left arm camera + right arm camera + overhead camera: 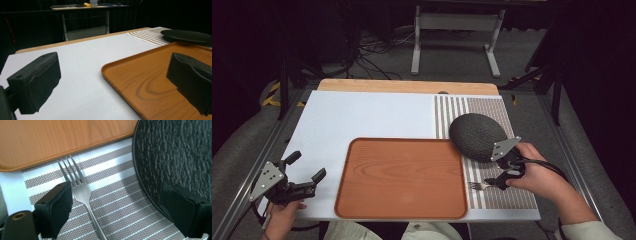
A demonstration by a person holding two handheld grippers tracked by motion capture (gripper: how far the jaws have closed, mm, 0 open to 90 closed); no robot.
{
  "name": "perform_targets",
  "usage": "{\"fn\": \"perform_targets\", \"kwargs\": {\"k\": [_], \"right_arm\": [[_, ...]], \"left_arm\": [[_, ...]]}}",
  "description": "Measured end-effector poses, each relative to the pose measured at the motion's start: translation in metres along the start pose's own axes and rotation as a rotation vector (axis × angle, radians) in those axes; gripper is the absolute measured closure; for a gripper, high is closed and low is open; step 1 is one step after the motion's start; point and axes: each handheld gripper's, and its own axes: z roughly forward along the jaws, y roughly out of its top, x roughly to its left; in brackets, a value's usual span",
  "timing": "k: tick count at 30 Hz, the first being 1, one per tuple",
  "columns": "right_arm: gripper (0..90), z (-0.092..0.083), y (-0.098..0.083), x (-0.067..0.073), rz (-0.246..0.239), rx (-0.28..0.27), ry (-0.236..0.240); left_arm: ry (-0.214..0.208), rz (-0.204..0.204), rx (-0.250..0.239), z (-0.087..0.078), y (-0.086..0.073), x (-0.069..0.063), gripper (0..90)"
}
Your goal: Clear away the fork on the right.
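the right gripper point(502, 177) sits at the lower right of the high view, over the striped placemat point(507, 192), with its jaws spread wide apart and nothing between the pads. in the right gripper view the fork point(80, 191) lies flat on the placemat point(112, 202) between those jaws, just beside the left one, tines pointing to the upper left of the frame, toward the tray point(62, 140). the dark plate point(180, 157) fills the upper right of that view; its textured face holds nothing. the wooden tray point(402, 177) lies at the lower centre of the high view on the white board point(362, 115), and its bed is bare. the plate point(477, 136) rests on the placemat just right of the tray's far corner. the left gripper point(304, 175), at the lower left, hovers beside the tray's left edge with jaws spread and gripping nothing; its own view shows the tray point(150, 82) at the right.
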Motion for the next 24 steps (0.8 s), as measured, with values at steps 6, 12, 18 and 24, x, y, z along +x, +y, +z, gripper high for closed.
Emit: {"fn": "perform_targets", "kwargs": {"k": [6, 12, 18, 24], "right_arm": [[14.9, 0.006, 0.001, 0.001, -0.02, 0.035, 0.025], [16.0, 0.009, 0.001, 0.0, -0.04, 0.08, 0.039], [15.6, 0.013, 0.002, 0.001, -0.054, 0.126, 0.069], [18.3, 0.016, 0.0, 0.002, -0.055, 0.187, 0.089]], "left_arm": [[0.003, -0.004, -0.004, 0.001, 0.0, 0.0, 0.0], [0.0, -0.001, 0.001, 0.001, 0.0, 0.0, 0.0], [0.001, -0.008, -0.003, 0.001, -0.001, 0.0, 0.0], [0.0, -0.009, 0.002, 0.001, -0.001, 0.001, 0.0]]}}
